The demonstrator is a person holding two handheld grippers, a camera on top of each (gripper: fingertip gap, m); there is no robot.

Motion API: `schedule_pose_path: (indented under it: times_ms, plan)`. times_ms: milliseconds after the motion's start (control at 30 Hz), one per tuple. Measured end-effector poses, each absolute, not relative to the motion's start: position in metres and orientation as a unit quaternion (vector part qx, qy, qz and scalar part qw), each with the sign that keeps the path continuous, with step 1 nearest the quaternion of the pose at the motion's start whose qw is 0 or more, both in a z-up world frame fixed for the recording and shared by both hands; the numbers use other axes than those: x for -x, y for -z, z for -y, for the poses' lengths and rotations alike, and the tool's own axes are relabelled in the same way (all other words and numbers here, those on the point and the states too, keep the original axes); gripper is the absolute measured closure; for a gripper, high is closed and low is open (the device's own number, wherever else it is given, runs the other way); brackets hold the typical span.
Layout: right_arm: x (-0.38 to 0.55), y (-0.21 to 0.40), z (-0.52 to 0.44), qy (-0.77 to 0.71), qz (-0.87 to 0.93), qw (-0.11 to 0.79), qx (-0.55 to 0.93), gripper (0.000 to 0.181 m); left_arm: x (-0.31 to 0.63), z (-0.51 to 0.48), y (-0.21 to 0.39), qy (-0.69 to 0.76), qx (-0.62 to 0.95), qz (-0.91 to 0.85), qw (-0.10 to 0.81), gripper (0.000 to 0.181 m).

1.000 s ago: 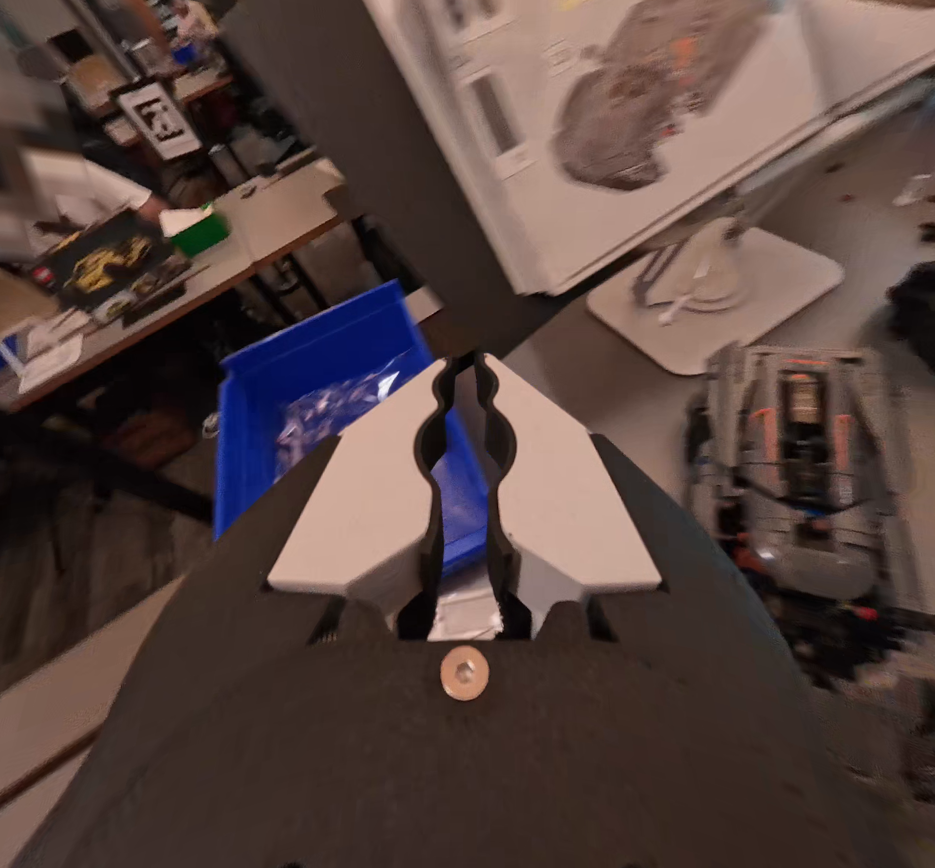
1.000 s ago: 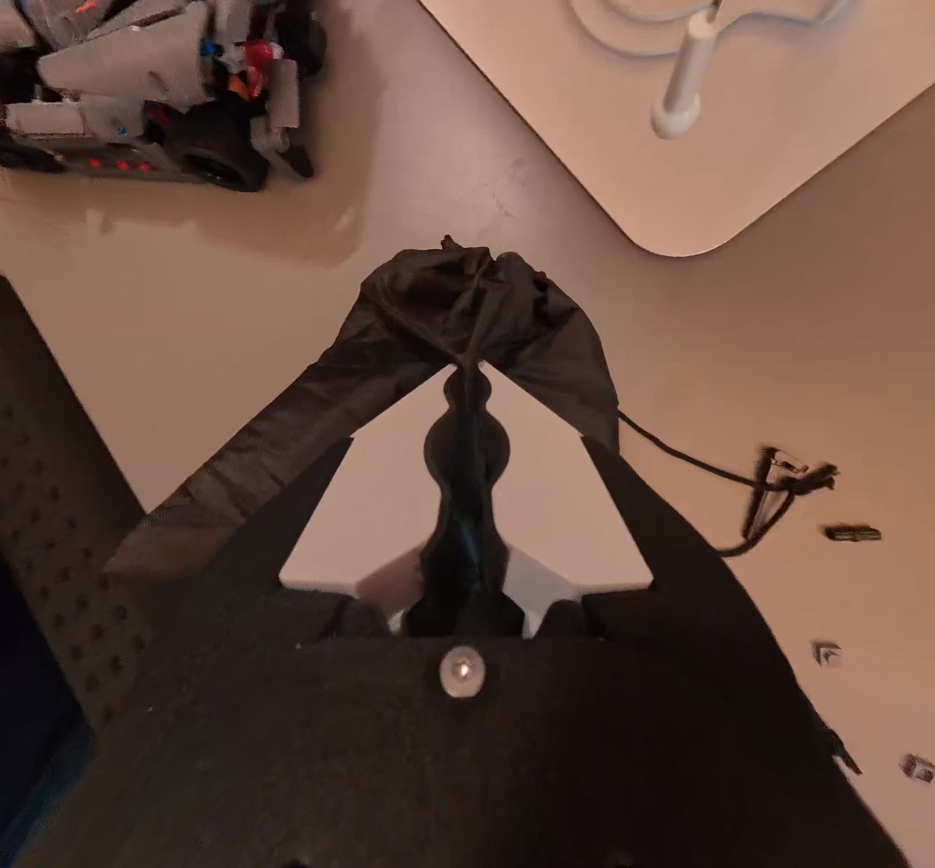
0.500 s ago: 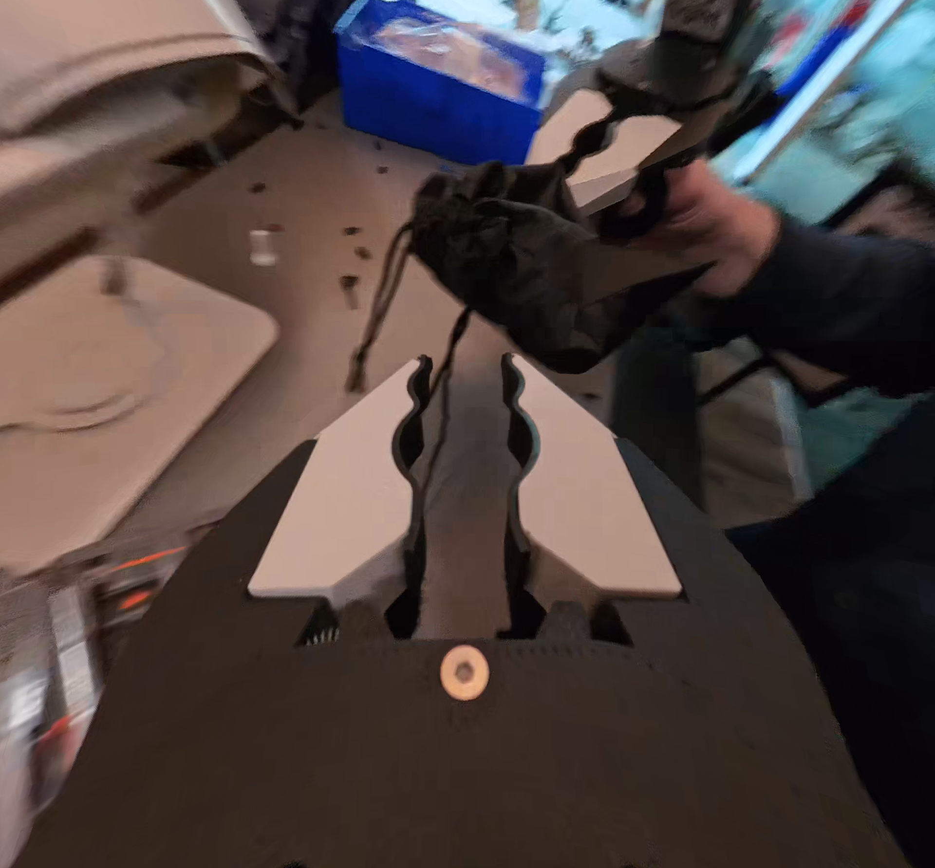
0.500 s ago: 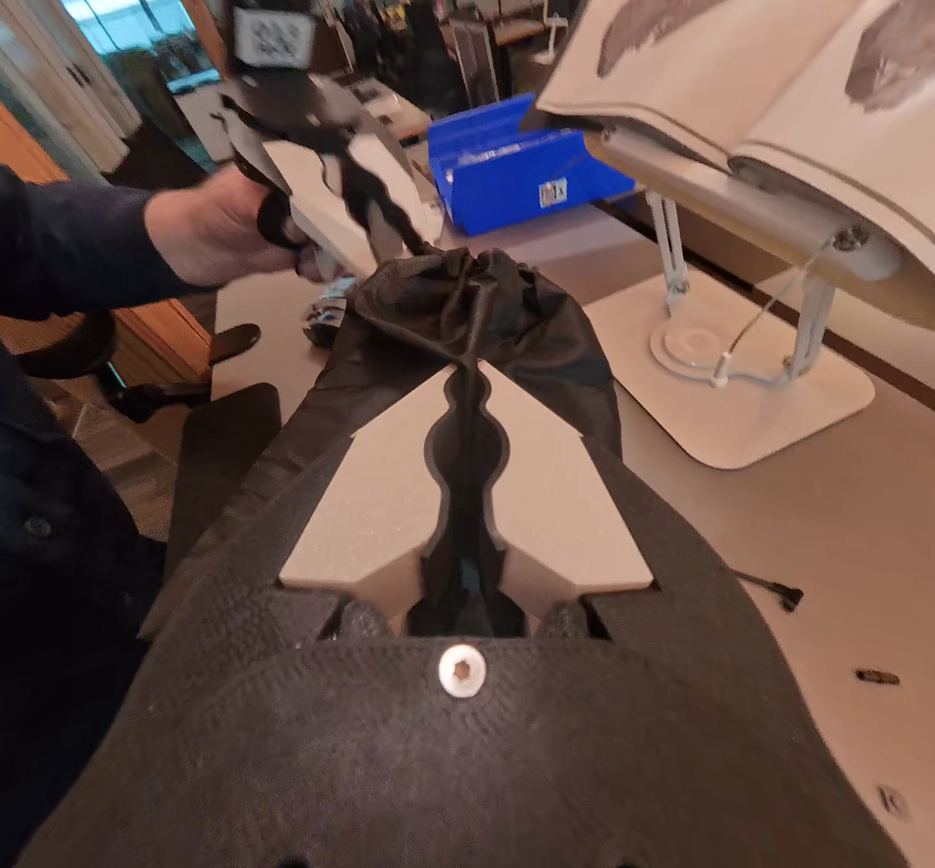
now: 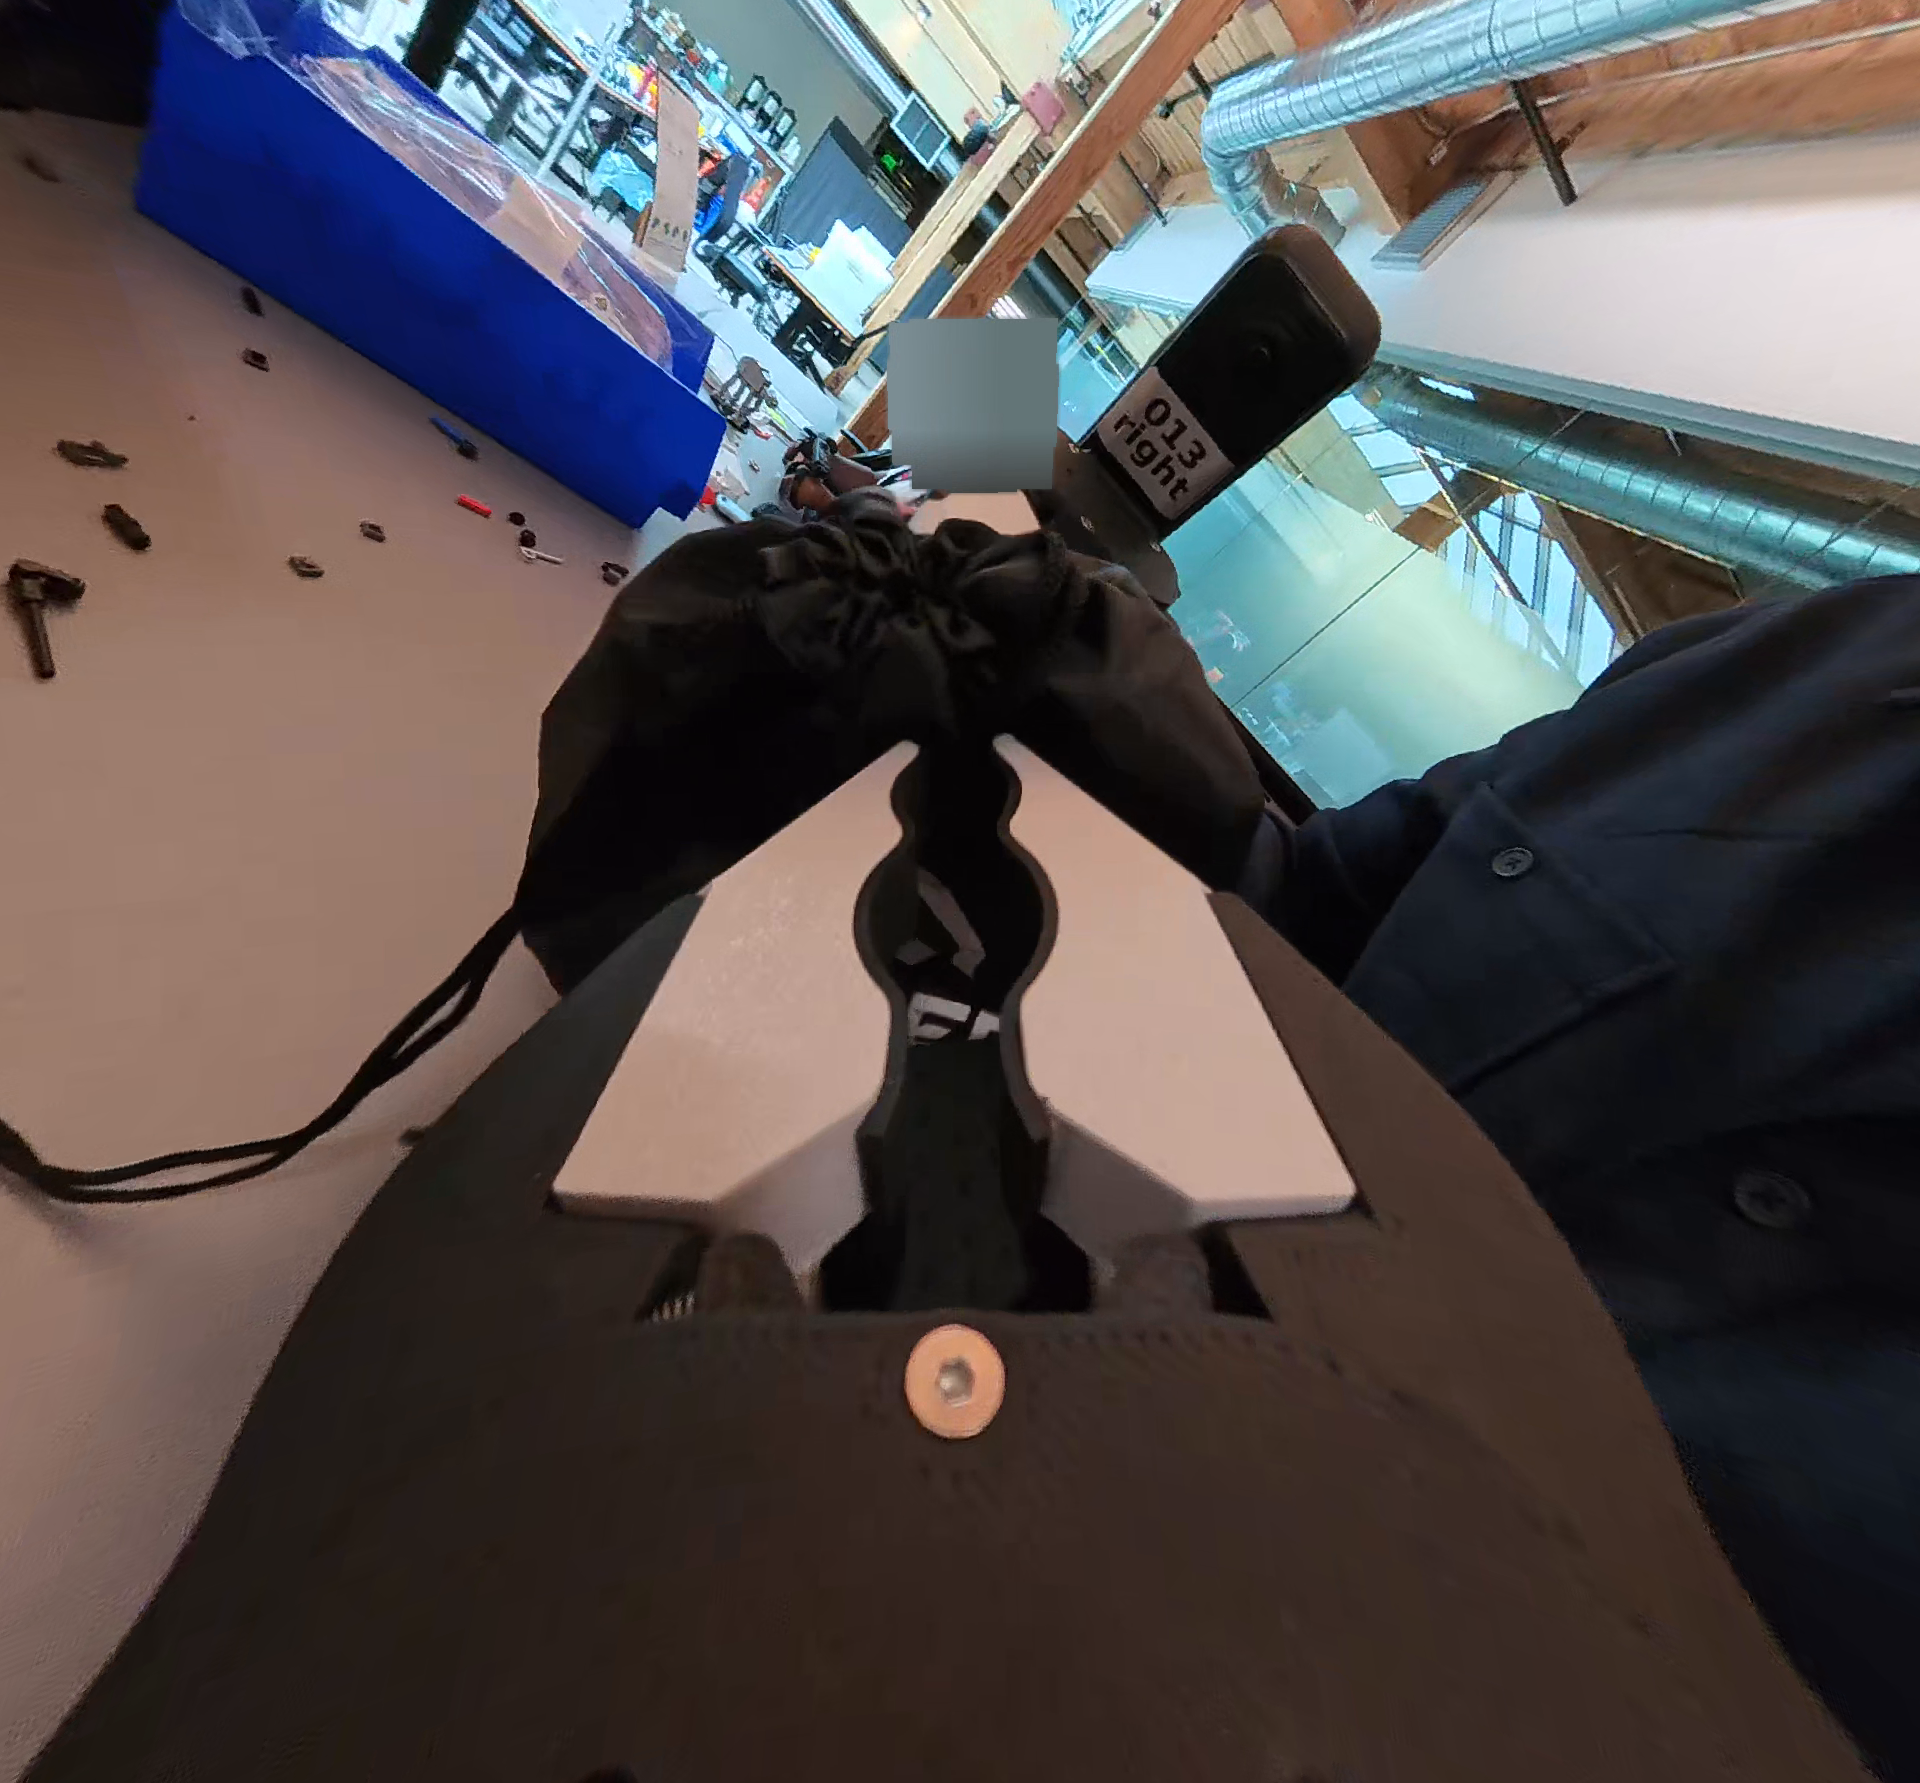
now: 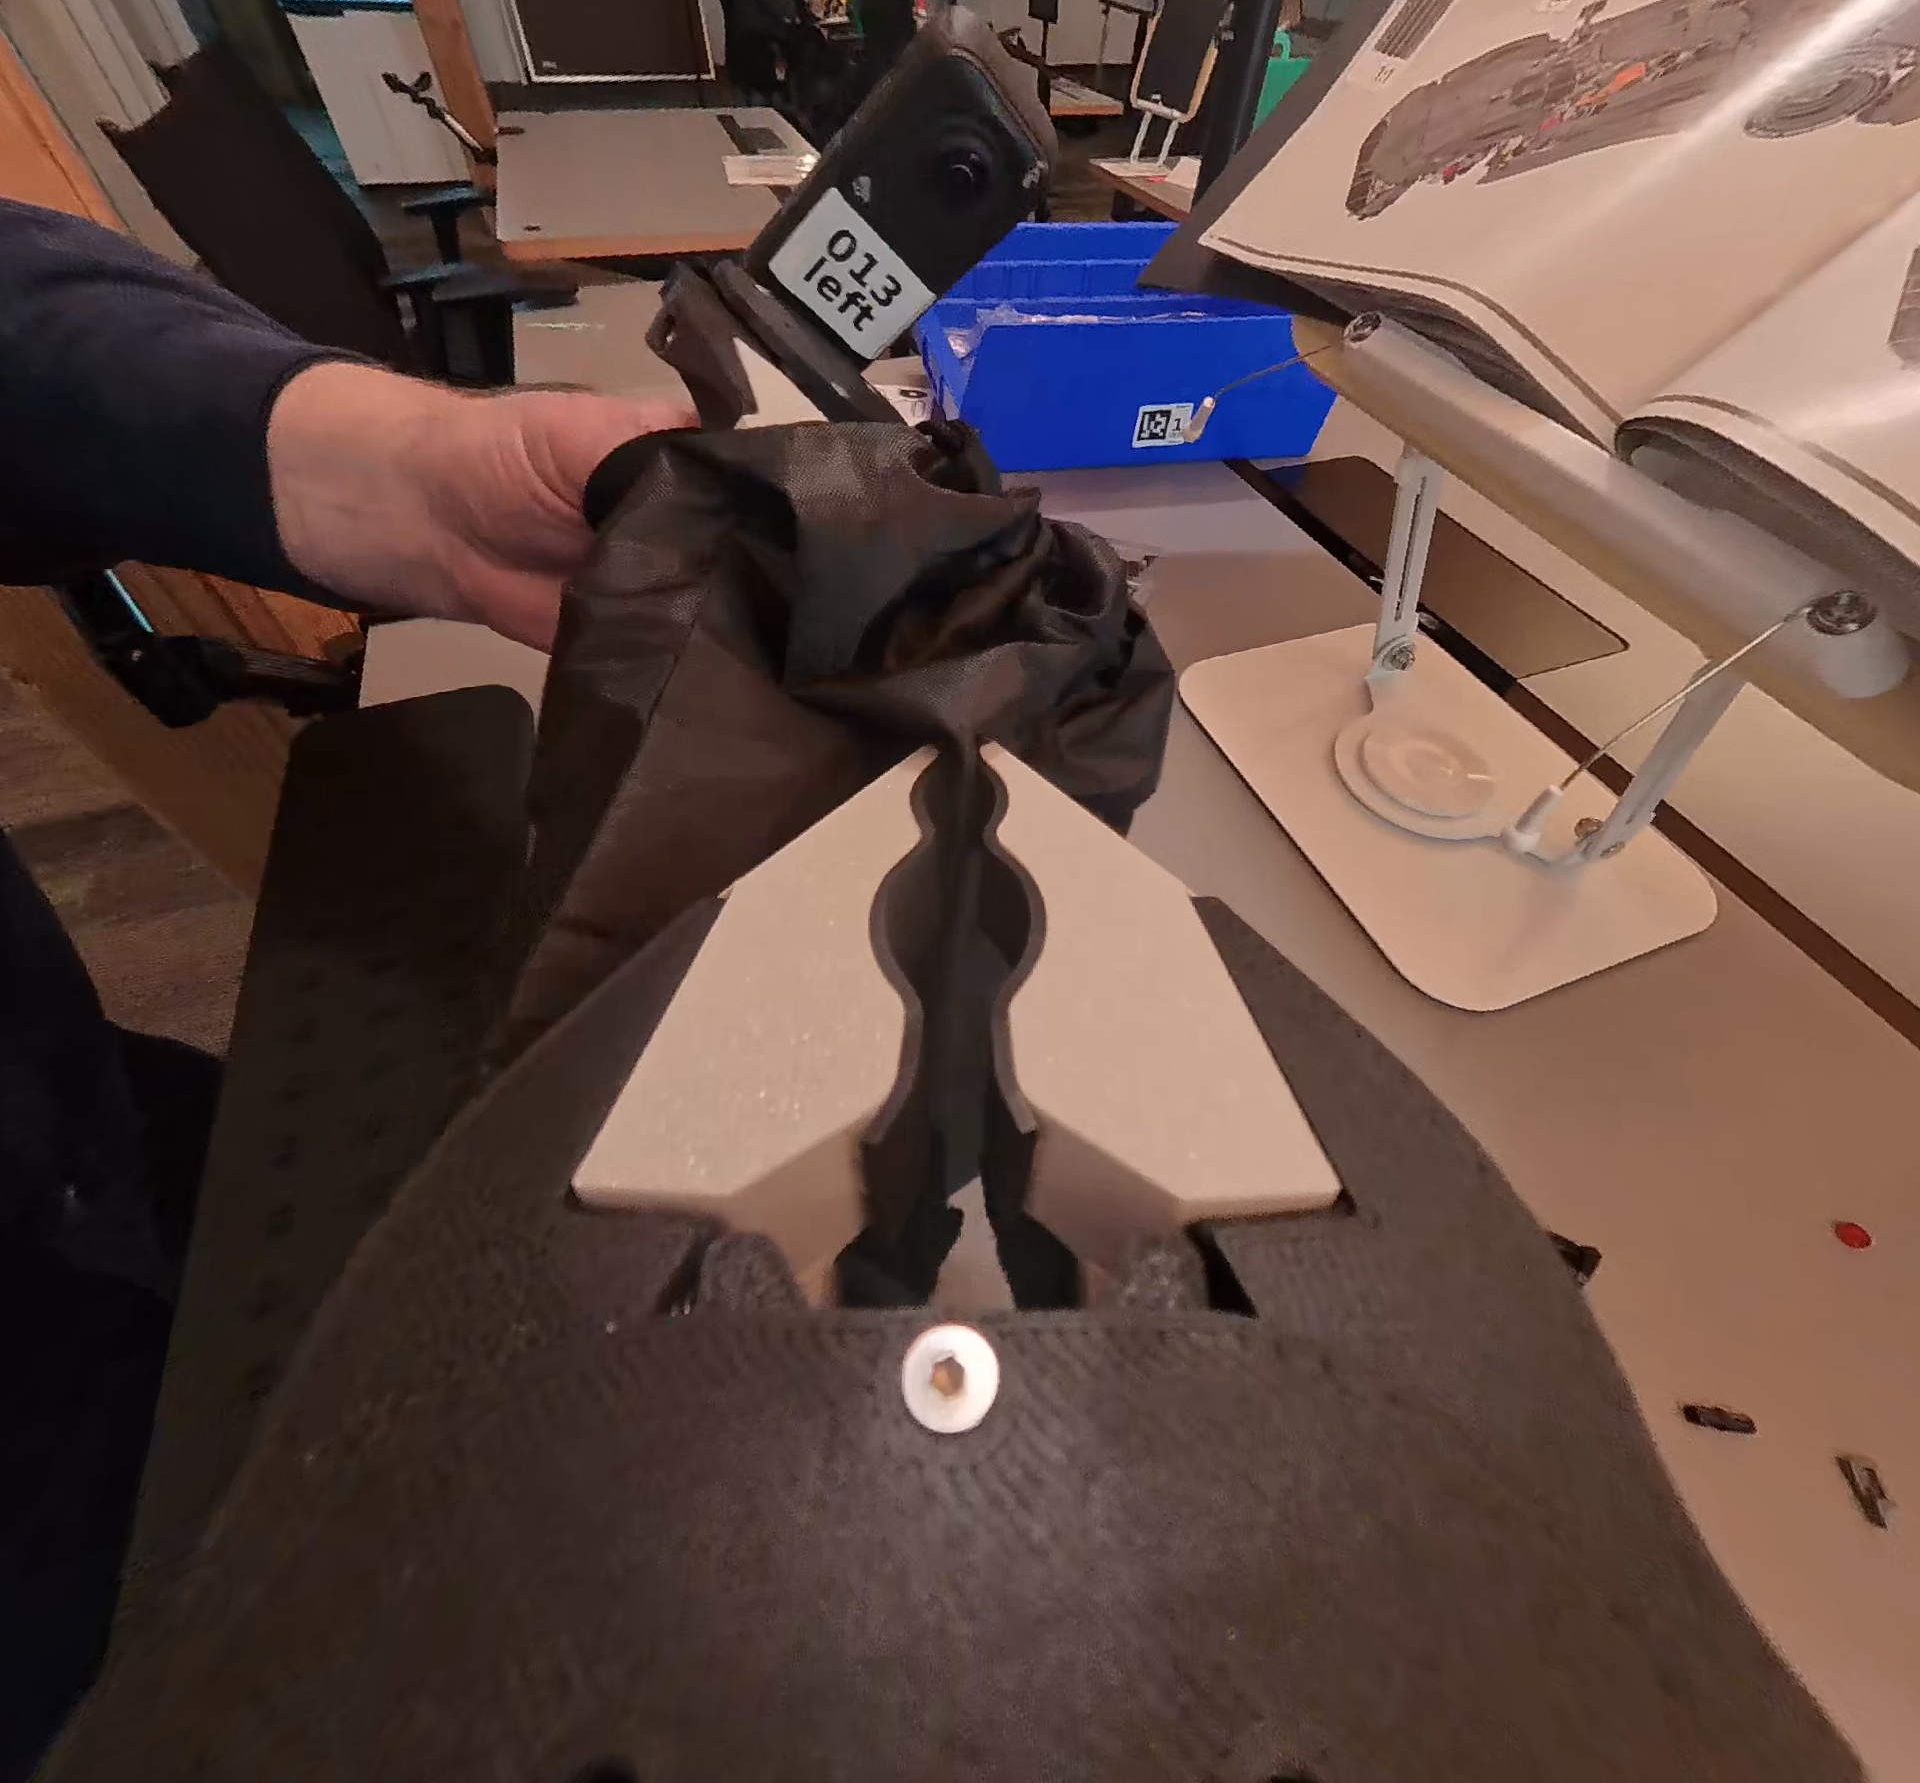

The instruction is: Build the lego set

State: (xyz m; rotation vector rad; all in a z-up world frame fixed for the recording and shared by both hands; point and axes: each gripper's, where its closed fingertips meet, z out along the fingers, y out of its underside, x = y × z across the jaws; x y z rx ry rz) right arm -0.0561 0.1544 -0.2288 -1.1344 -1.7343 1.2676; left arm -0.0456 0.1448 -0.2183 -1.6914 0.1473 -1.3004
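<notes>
black cloth bag [image 5: 831, 694] sits between my two grippers: left gripper [image 5: 956, 746] jaws pinching one side, right gripper [image 6: 961, 757] jaws pinching the other, probably to pull its mouth open for lego pieces. loose bits [image 5: 125, 528], blue bin [image 6: 1091, 383], booklet stand [image 6: 1455, 798] crowd the tabletop [image 5: 260, 798].

Both grippers' fingers [image 5: 790, 985] clamped tight

Your open run is the bare table [image 6: 1621, 1162] at lower right (small loose pieces [image 6: 1720, 1418] dot it). The book stand [image 6: 1455, 798] blocks centre right, the blue bin [image 6: 1091, 383] behind.
</notes>
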Motion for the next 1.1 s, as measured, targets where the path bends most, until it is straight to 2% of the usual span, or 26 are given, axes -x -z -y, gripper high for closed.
schedule_pose_path:
  times_ms: [133, 333, 433, 500, 633, 767, 1100]
  plan:
    - [0.049, 0.22, -0.155, -0.507, 0.659, 0.355, 0.428, 0.181, 0.055, -0.143, 0.216, 0.5, 0.696, -0.083, 0.509, 0.181]
    - [0.035, 0.208, -0.152, -0.486, 0.68, 0.392, 0.385, 0.181, 0.086, -0.14, 0.203, 0.538, 0.671, -0.045, 0.509, 0.168]
    - [0.031, 0.205, -0.149, -0.463, 0.694, 0.411, 0.367, 0.181, 0.08, -0.138, 0.205, 0.592, 0.667, -0.044, 0.45, 0.157]
    - [0.031, 0.204, -0.147, -0.462, 0.696, 0.414, 0.362, 0.181, 0.068, -0.133, 0.203, 0.631, 0.651, -0.055, 0.42, 0.156]
    - [0.03, 0.211, -0.15, -0.436, 0.713, 0.419, 0.355, 0.181, 0.06, -0.133, 0.198, 0.678, 0.619, -0.043, 0.393, 0.15]
    - [0.029, 0.212, -0.15, -0.425, 0.723, 0.422, 0.344, 0.181, 0.052, -0.135, 0.199, 0.699, 0.606, -0.036, 0.378, 0.151]
    - [0.029, 0.221, -0.154, -0.422, 0.729, 0.406, 0.353, 0.181, 0.041, -0.141, 0.2, 0.675, 0.613, -0.052, 0.407, 0.176]
